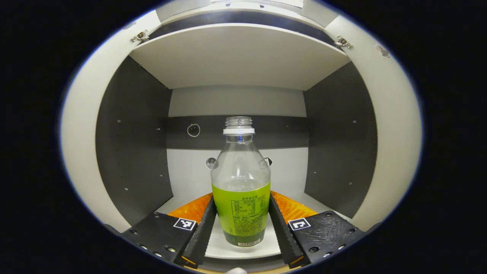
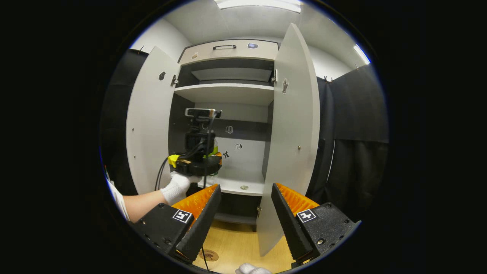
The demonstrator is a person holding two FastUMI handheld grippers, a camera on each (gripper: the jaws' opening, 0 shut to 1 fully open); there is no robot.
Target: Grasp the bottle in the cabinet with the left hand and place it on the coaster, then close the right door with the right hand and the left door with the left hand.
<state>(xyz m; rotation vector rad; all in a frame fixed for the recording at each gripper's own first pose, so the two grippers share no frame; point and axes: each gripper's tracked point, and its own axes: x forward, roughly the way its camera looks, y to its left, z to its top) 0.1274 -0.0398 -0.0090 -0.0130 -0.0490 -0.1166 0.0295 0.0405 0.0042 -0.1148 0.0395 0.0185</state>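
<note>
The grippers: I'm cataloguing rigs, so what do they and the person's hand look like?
Each gripper, left and right, has two wedge-shaped ridged fingers on black bolted blocks bearing square black-and-white markers. The left gripper carries a camera, a yellow connector and black cables. The hand wears a white glove.

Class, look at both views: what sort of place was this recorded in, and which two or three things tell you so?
Probably a staged recording booth rather than a lived-in home: a plain cabinet stands open with near-bare shelves, black cloth hangs beside it as a wall, and a gloved hand carries camera-fitted tongs towards a lone bottle.
</note>
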